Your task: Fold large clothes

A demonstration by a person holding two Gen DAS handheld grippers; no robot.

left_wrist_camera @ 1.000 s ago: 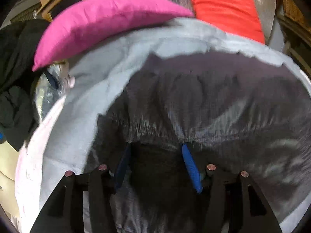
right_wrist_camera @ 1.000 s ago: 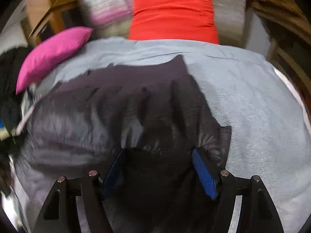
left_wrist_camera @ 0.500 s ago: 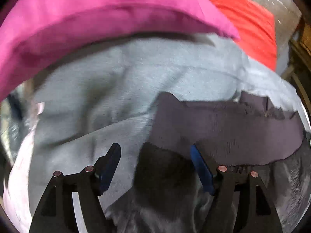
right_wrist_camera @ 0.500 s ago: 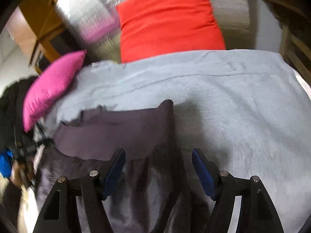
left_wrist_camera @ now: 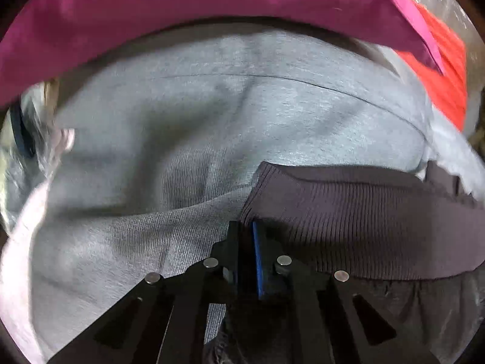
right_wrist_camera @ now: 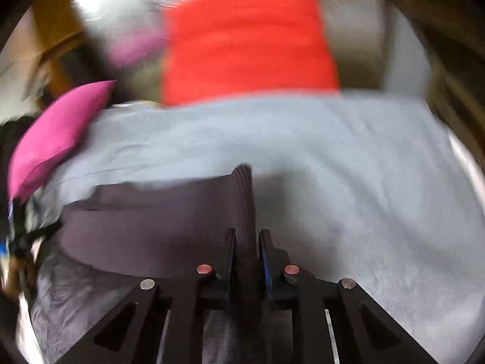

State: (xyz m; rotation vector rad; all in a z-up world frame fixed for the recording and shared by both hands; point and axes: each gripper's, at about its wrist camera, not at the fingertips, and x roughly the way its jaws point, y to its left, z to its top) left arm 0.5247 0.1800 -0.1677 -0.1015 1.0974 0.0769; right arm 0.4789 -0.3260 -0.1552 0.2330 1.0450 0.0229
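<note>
A dark jacket with a ribbed hem band (left_wrist_camera: 363, 215) lies on a grey bed cover (left_wrist_camera: 212, 115). My left gripper (left_wrist_camera: 247, 227) is shut on the left corner of the ribbed band. In the right wrist view my right gripper (right_wrist_camera: 246, 236) is shut on the right corner of the same band (right_wrist_camera: 151, 224). The band stretches between the two grippers. The shiny dark body of the jacket (right_wrist_camera: 75, 297) lies below the band.
A pink pillow (left_wrist_camera: 212, 0) lies just beyond the left gripper at the far side of the bed, also in the right wrist view (right_wrist_camera: 51, 133). A red pillow (right_wrist_camera: 248, 39) leans against the headboard. Dark clothes and clutter (right_wrist_camera: 12, 236) sit at the left edge.
Both grippers moved forward to the jacket's ribbed hem and closed on its two corners; half a second ago both were open over the fabric.
</note>
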